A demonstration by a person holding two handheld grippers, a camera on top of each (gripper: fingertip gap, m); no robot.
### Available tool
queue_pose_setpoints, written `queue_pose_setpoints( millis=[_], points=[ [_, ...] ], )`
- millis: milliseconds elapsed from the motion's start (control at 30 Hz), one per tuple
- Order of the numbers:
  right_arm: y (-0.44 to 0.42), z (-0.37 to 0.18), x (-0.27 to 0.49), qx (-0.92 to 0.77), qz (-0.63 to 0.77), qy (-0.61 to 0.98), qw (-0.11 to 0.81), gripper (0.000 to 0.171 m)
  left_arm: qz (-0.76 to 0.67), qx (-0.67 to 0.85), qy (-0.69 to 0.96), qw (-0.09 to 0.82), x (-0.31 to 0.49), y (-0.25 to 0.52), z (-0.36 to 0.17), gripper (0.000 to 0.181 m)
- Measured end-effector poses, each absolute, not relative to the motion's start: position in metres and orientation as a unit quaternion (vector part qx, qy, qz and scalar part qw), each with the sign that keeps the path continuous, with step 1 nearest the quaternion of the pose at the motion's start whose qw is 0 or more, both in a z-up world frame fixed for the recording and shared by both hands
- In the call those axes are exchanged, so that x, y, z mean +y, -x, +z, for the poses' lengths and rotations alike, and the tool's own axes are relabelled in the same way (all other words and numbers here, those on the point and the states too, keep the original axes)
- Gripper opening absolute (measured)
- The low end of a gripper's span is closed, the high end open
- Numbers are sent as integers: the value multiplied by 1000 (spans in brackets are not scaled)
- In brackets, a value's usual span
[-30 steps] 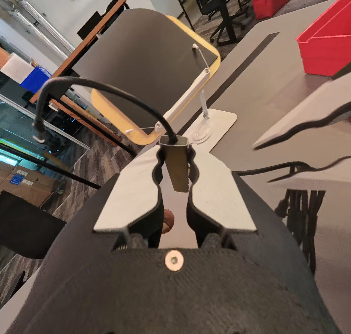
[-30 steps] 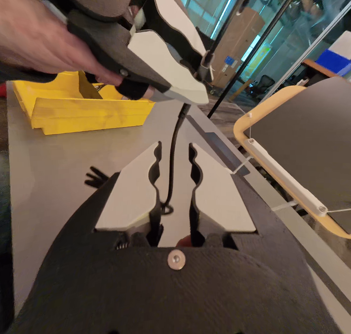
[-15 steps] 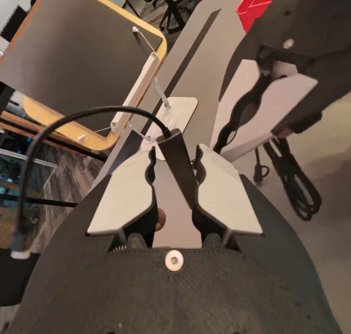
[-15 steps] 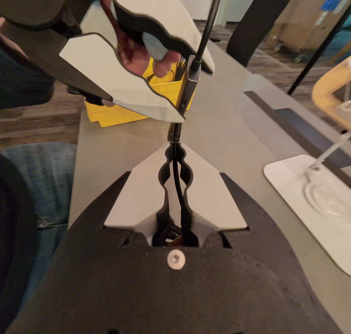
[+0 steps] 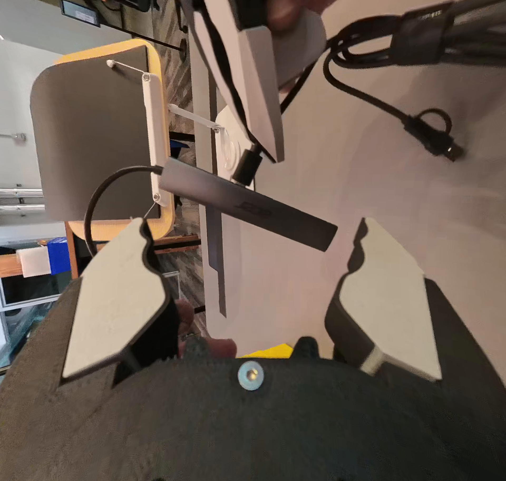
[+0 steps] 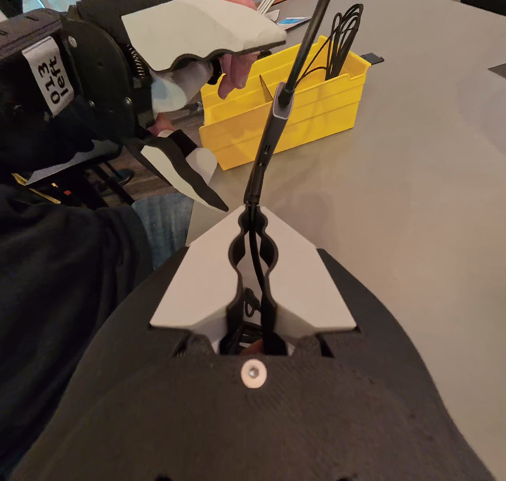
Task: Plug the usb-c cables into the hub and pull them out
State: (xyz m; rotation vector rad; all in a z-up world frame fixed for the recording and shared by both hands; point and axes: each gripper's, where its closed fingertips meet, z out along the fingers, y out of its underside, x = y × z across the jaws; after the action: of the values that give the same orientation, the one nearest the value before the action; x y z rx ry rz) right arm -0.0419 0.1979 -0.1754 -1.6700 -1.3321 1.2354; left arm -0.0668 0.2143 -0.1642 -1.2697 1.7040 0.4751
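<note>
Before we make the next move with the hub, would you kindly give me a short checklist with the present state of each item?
1. Right gripper shut on the cable just behind its plug: ok.
2. Plug joined to the hub: ok; how deep it sits, cannot tell.
3. Left gripper open wide enough for the hub: ok.
4. Hub held by the left gripper: not ok; it touches neither finger and hangs on the plug alone.
5. Hub lifted off the table: ok.
6. Hub's own lead free of snags: cannot tell; it leaves the picture.
</note>
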Motion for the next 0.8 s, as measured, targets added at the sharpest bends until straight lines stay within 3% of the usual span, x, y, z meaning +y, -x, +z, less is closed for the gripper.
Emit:
queue_pose_setpoints(
  millis=[100, 300, 800],
  points=[
    [41, -177, 198, -512, 477, 640, 318, 0, 204, 704, 515, 445, 218, 72, -169, 146],
    [42, -186, 192, -531, 472, 645, 281, 0, 233, 730, 483, 424, 226, 73, -173, 147],
    [41, -201, 192, -545, 478, 652, 224, 0, 219, 753, 468, 408, 228, 64, -204, 136]
  ],
)
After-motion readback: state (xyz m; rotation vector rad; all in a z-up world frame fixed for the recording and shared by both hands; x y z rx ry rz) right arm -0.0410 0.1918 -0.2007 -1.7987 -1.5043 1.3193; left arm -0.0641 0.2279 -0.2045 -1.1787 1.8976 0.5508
